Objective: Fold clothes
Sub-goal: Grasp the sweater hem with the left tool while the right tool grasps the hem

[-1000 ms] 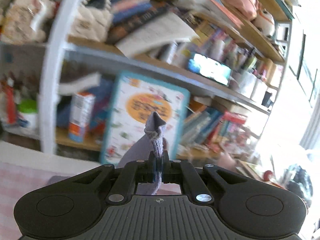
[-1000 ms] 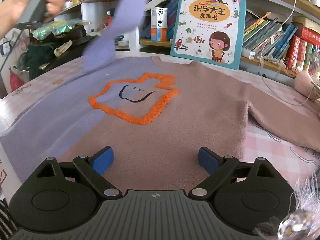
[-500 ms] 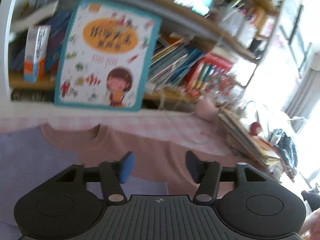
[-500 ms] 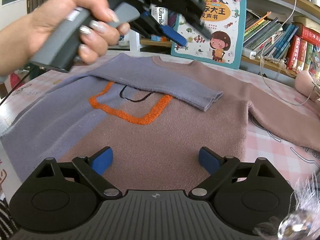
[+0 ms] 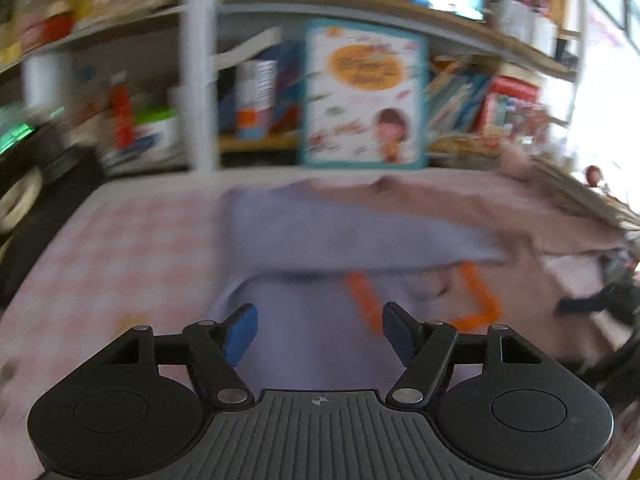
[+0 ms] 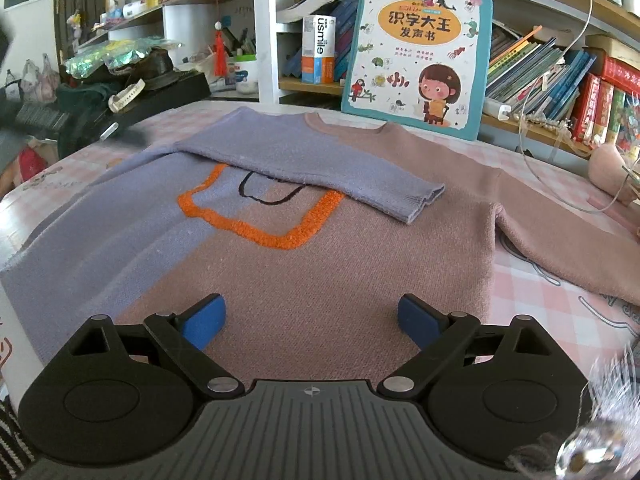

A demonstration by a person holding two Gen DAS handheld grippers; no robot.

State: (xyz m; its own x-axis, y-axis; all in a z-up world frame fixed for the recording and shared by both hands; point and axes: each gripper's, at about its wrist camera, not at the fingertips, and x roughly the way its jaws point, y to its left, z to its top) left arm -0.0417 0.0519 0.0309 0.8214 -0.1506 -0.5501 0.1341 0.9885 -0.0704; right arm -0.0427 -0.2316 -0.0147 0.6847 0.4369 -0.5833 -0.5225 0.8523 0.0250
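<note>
A two-tone sweater [image 6: 320,272], lavender on the left and dusty pink on the right, lies flat on the table with an orange outline [image 6: 260,232] on its chest. Its lavender sleeve [image 6: 320,168] lies folded across the chest, cuff pointing right. The pink sleeve [image 6: 560,232] stretches out to the right. My left gripper [image 5: 318,330] hovers over the lavender side [image 5: 320,232], its jaws opening with nothing between them; this view is blurred. My right gripper [image 6: 312,320] stands open above the pink lower body, holding nothing.
A pink checked tablecloth [image 6: 560,320] covers the table. A large children's book [image 6: 416,52] leans on the shelf behind the collar, beside a toothpaste box [image 6: 318,54] and rows of books [image 6: 560,80]. Dark clutter [image 6: 120,80] sits at the far left, and a pink soft object [image 6: 608,168] at the right.
The left gripper let go of the lavender sleeve, which now lies across the chest. It opened and swung back left and lower. The right gripper stayed put.
</note>
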